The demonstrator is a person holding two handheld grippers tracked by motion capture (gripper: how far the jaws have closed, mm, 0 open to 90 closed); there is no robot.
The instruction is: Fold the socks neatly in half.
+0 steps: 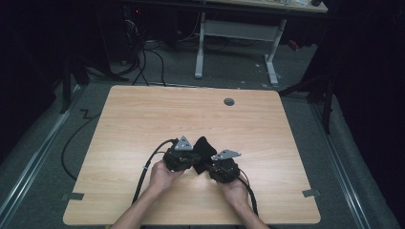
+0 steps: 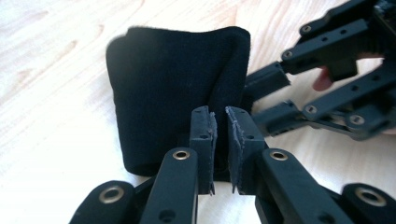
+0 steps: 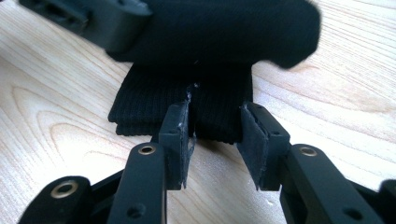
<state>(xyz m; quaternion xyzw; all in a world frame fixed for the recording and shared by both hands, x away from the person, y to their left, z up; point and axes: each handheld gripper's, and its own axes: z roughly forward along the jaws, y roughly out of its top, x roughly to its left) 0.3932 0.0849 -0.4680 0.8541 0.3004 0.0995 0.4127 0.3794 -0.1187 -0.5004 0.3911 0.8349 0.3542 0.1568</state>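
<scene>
The left claw (image 2: 220,140) is pinching the black cloth's (image 2: 173,93) fold on the surface (image 1: 143,119); the right claw (image 3: 217,140) is half-open around its ribbed end, seemingly ungripped. Folding looks partly done.

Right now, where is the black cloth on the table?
In the high view the black cloth lies on the wooden table, near its front middle, between the left gripper and the right gripper.

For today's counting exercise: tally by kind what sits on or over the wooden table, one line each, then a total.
Black folded cloth: 1
Hand-held grippers: 2, the left gripper and the right gripper
Grey round cable port in the table: 1
Total: 4
</scene>
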